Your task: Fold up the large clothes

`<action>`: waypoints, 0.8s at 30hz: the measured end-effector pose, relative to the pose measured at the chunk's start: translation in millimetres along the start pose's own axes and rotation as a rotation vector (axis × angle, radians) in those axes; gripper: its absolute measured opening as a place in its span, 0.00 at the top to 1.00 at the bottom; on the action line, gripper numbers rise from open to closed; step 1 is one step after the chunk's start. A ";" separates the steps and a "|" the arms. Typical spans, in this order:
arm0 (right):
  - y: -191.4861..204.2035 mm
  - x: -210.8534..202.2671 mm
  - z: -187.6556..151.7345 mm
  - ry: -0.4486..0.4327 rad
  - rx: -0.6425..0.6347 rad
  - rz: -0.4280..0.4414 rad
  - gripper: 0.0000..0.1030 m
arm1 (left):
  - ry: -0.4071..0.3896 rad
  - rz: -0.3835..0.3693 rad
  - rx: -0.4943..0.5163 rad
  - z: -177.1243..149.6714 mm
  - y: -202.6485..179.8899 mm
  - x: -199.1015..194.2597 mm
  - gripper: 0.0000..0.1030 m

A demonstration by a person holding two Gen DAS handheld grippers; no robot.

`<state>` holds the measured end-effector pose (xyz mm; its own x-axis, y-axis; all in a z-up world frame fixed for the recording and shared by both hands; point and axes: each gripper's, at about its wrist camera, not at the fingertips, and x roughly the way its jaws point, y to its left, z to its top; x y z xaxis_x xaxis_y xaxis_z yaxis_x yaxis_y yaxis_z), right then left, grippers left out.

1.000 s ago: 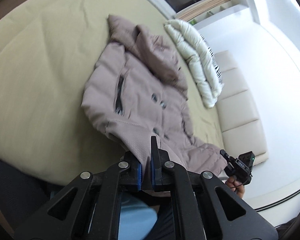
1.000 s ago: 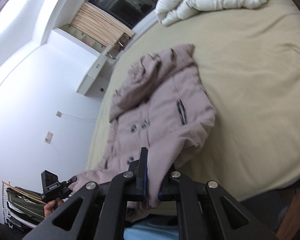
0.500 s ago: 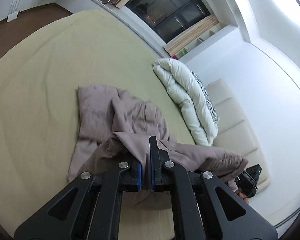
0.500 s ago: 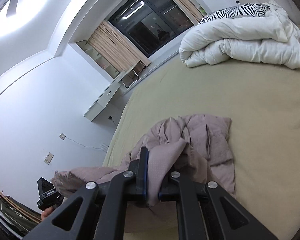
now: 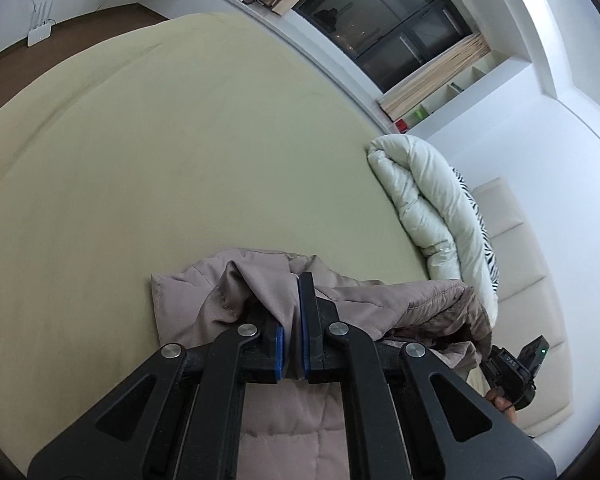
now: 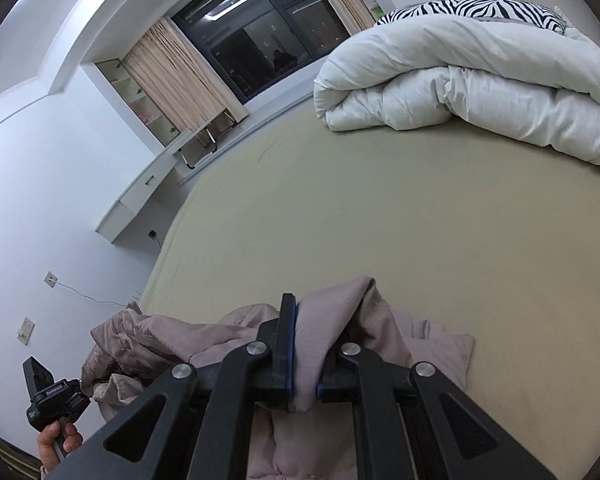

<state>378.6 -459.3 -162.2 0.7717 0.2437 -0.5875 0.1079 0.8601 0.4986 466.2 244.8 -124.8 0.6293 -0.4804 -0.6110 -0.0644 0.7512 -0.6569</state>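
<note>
A mauve padded jacket (image 5: 400, 304) lies folded over itself on the beige bed (image 5: 180, 160). My left gripper (image 5: 292, 320) is shut on a fold of its hem, held just above the rest of the jacket. My right gripper (image 6: 304, 344) is shut on the other hem corner of the jacket (image 6: 172, 336), at the same height. The right gripper's body shows at the right edge of the left wrist view (image 5: 516, 364). The left gripper's body shows at the lower left of the right wrist view (image 6: 48, 396). The jacket's front and buttons are hidden under the fold.
A rolled white duvet (image 5: 432, 208) with a zebra-print pillow (image 6: 472, 8) lies at the head of the bed. A padded headboard (image 5: 532, 280) is behind it. A dark window with curtains (image 6: 252, 32) and a white desk (image 6: 140, 196) stand beyond the bed.
Both grippers have carried the jacket's hem up and forward over its upper half. The jacket went from lying spread open to folded across, and the views tilted up toward the window.
</note>
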 end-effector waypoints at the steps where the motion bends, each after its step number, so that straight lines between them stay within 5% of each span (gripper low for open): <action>1: -3.9 13.8 -0.1 0.010 0.004 -0.020 0.92 | 0.018 0.020 -0.008 4.3 5.7 17.0 0.96; 7: -39.5 79.6 -10.5 0.126 0.095 -0.064 0.81 | 0.072 -0.001 -0.140 8.2 42.4 71.5 0.92; 10: -38.9 63.3 -11.0 0.078 0.118 -0.028 0.51 | 0.010 -0.022 -0.141 10.4 42.8 54.6 0.86; 14: -11.2 27.7 -13.5 -0.003 0.012 -0.047 0.14 | -0.085 0.074 0.032 -3.8 1.4 22.5 0.82; 20: 75.3 15.4 -42.1 0.028 -0.261 -0.090 0.20 | -0.242 0.159 0.173 -23.0 -53.3 -4.7 0.82; 24: 126.6 53.0 -73.6 0.202 -0.380 -0.018 0.40 | -0.139 0.189 0.351 -51.6 -95.6 32.4 0.82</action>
<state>387.0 -304.5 -177.1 0.6298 0.2778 -0.7254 -0.1476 0.9597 0.2394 452.8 134.0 -104.7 0.7320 -0.2713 -0.6250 0.0638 0.9406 -0.3336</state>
